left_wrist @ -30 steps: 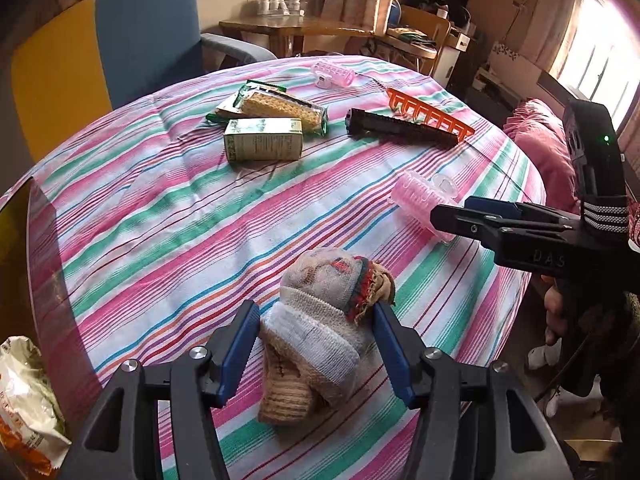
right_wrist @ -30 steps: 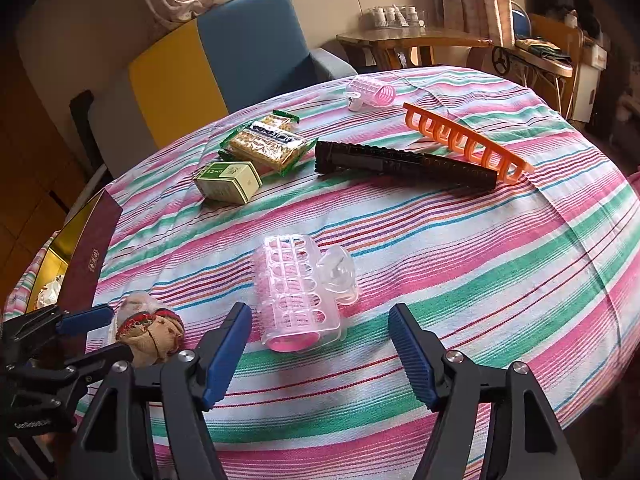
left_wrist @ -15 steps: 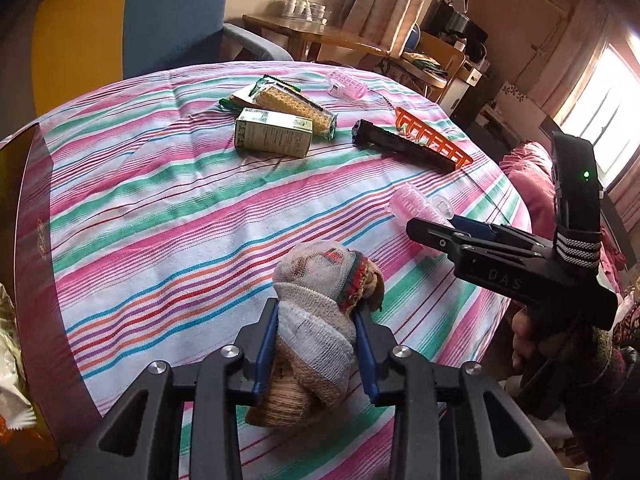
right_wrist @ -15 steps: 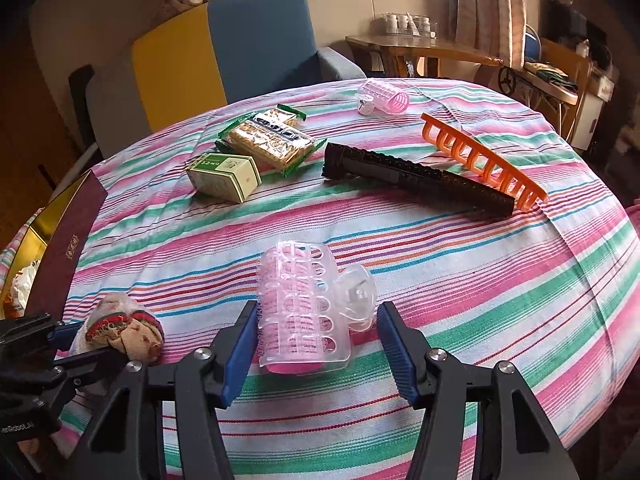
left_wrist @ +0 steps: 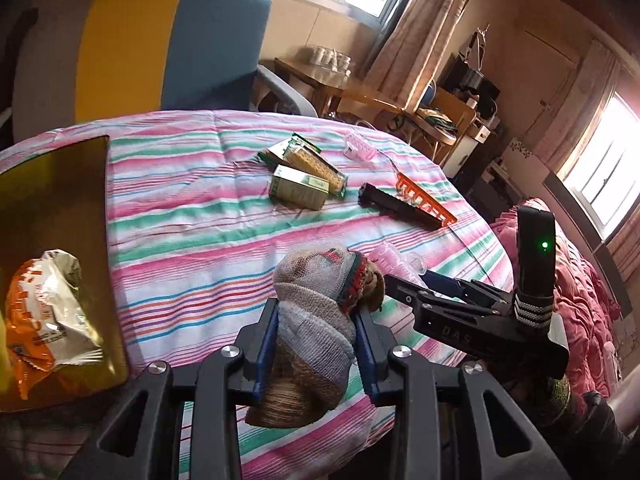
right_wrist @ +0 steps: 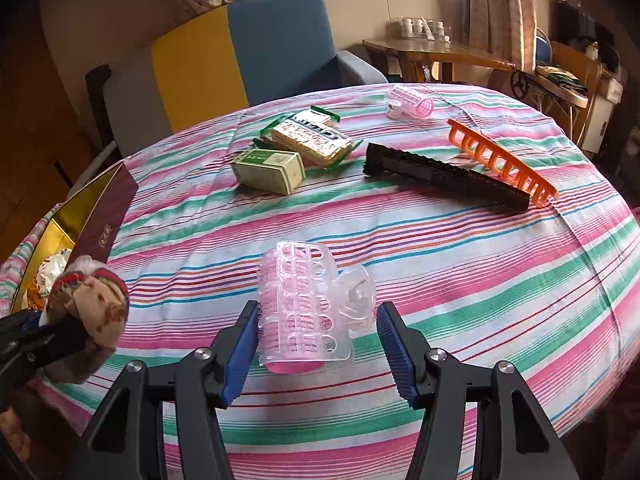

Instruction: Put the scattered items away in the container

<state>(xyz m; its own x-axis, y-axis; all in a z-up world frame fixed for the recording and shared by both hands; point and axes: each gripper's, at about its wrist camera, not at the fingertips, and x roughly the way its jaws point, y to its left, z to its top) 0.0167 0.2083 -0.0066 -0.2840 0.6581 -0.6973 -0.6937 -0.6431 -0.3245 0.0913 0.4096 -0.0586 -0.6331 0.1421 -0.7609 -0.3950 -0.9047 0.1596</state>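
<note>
Rolled socks [left_wrist: 316, 320] are clamped between the left gripper [left_wrist: 316, 344] pads, lifted just right of the gold box [left_wrist: 60, 184]. Right of the box too, a pink hair roller [right_wrist: 300, 308] on the striped tablecloth [right_wrist: 460, 248] is straddled by the open-jawed right gripper [right_wrist: 320, 344].

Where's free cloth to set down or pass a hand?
Bare stripes between box, carton and near roller; more right of that roller, below the black comb. Crowded: far side, where carton, biscuit pack, combs and far roller cluster.
</note>
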